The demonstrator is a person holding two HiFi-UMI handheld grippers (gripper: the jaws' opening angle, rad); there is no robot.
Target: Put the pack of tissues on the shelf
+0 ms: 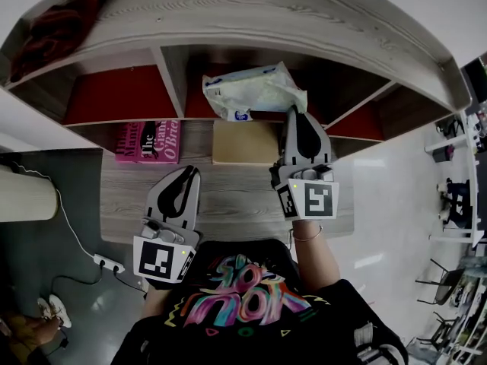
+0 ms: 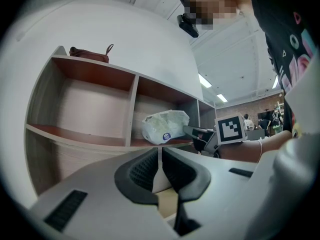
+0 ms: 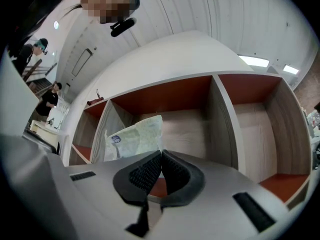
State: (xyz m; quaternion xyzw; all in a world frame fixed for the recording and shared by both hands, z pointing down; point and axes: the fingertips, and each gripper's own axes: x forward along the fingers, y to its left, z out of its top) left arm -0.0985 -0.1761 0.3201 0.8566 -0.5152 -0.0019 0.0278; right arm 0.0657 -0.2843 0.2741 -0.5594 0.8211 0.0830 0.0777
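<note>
The pack of tissues (image 1: 251, 90), a pale green and white plastic wrap with a blue round label, is at the front of the shelf's middle compartment. In the left gripper view the pack (image 2: 165, 126) seems to rest on the compartment's red board. My right gripper (image 1: 293, 111) is shut on the pack's right edge. The right gripper view has the pack (image 3: 132, 139) rising straight from the closed jaw tips of the right gripper (image 3: 161, 156). My left gripper (image 1: 190, 172) hovers over the desk, lower left, with its jaws shut on nothing. The left gripper (image 2: 160, 156) points at the shelf.
The wooden shelf (image 1: 228, 14) has several red-backed compartments, those to the left and right without contents. A brown bag (image 1: 53, 33) lies on its top at left. Pink books (image 1: 148, 141) and a tan box (image 1: 243, 141) lie on the desk below. A power strip (image 1: 106, 263) is on the floor.
</note>
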